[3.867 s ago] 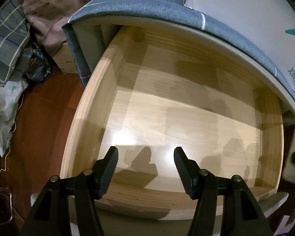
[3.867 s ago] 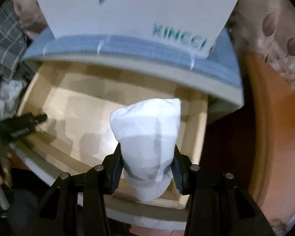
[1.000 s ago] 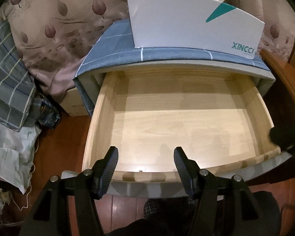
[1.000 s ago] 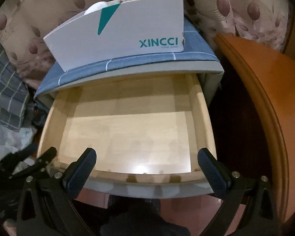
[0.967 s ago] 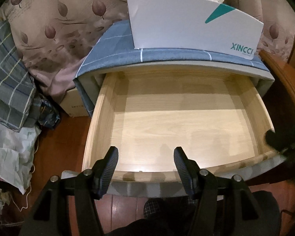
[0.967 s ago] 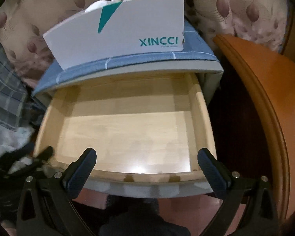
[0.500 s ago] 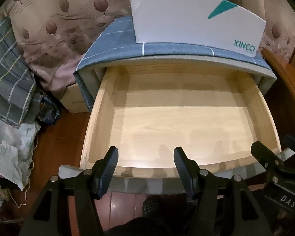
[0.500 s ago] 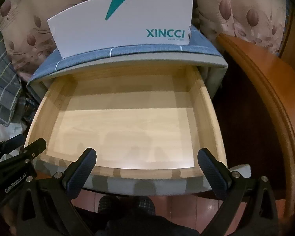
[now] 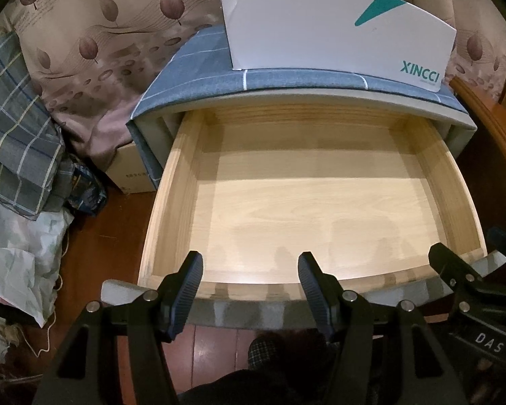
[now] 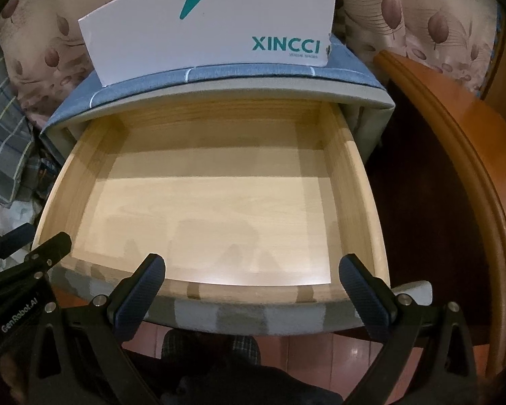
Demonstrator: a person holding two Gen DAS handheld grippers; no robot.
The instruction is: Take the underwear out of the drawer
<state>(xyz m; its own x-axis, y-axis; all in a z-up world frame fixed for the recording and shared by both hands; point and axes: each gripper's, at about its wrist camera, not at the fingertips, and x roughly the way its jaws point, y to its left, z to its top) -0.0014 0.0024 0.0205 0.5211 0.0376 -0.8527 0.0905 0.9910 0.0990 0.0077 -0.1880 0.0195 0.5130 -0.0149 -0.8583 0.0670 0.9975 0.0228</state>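
The pale wooden drawer (image 9: pixel 172 182) is pulled out of a blue fabric-covered cabinet (image 9: pixel 199 64); its inside is bare wood, with no underwear in it. It also shows in the right wrist view (image 10: pixel 354 182). My left gripper (image 9: pixel 249 276) is open and empty above the drawer's front edge. My right gripper (image 10: pixel 253 280) is wide open and empty, also over the front edge. No underwear is in view. The right gripper's body shows at the far right of the left wrist view (image 9: pixel 469 290), and the left gripper's at the far left of the right wrist view (image 10: pixel 27 270).
A white XINCCI paper bag (image 9: pixel 320 30) stands on the cabinet top, also in the right wrist view (image 10: pixel 212 30). Plaid cloth and crumpled bags (image 9: pixel 13 155) lie on the floor at left. An orange wooden furniture edge (image 10: pixel 462 155) curves along the right. A leaf-patterned curtain (image 9: pixel 94 33) hangs behind.
My right gripper held the white underwear earlier; now it is wide open and empty. Both grippers have moved slightly nearer the drawer's front over the last second.
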